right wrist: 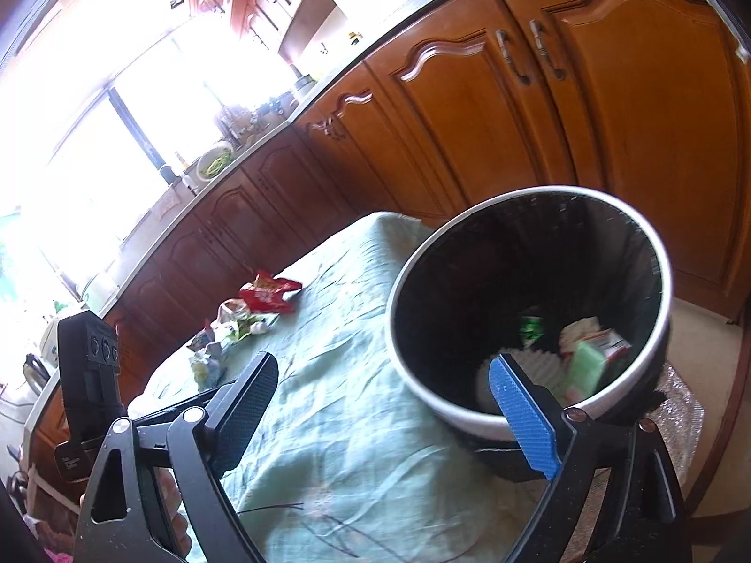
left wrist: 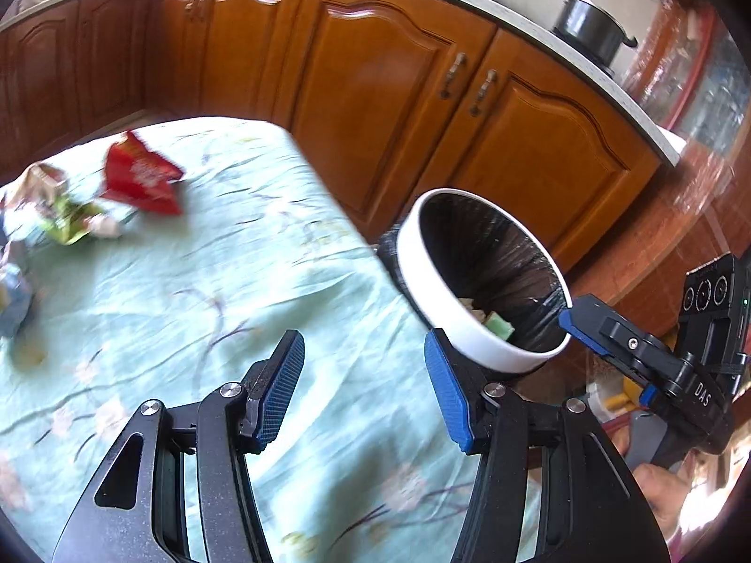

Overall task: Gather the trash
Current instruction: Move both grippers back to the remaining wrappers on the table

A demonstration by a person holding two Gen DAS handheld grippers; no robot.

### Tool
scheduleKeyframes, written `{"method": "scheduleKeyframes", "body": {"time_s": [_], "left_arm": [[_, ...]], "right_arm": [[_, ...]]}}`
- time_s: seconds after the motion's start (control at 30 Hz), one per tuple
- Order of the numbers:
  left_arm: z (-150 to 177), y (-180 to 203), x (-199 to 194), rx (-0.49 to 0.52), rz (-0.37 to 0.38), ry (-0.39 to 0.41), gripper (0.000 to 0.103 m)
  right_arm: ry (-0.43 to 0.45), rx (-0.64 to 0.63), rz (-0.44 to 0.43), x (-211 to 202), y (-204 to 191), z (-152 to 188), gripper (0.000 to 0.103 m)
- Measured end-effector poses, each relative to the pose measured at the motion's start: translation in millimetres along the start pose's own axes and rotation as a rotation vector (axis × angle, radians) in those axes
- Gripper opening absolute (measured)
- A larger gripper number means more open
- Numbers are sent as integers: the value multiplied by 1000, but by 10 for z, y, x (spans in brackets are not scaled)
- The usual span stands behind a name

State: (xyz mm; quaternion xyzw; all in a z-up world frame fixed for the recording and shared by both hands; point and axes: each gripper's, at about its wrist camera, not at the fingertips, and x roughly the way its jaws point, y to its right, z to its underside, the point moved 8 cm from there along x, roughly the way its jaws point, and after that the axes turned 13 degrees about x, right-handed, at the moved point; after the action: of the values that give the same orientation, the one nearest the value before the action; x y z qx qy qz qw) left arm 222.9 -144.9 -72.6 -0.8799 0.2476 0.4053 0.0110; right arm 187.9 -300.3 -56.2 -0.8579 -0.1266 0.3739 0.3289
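Observation:
A white-rimmed bin point(left wrist: 474, 328) with a black liner stands beside the table; it also shows in the right wrist view point(right wrist: 469, 417). Several wrappers lie inside it point(right wrist: 586, 356). On the green tablecloth point(left wrist: 197, 291) lie a red snack bag point(left wrist: 141, 178), a crumpled green-and-white wrapper point(left wrist: 61, 216) and a bluish wrapper point(left wrist: 14, 300); the red bag also shows in the right wrist view point(right wrist: 267, 293). My left gripper point(left wrist: 364, 389) is open and empty above the table near the bin. My right gripper point(right wrist: 385, 415) is open and empty at the bin's near rim.
Brown wooden cabinets point(left wrist: 389, 94) run behind the table under a pale countertop point(left wrist: 540, 23) with a dark pot point(left wrist: 591, 23). Red tiled floor point(left wrist: 657, 225) lies right of the bin. A bright window point(right wrist: 94, 140) is at the left.

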Motion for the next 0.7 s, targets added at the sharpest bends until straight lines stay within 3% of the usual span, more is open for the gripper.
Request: {"method": "scheduleKeyframes", "body": {"time_s": [0.33, 0.7], "left_arm": [[434, -764, -474, -161, -97, 32, 54], [753, -1397, -873, -281, -179, 77, 54]], "right_arm": [[-125, -88, -24, 419, -500, 459, 93], [-193, -198, -48, 816, -1051, 668, 93]]}}
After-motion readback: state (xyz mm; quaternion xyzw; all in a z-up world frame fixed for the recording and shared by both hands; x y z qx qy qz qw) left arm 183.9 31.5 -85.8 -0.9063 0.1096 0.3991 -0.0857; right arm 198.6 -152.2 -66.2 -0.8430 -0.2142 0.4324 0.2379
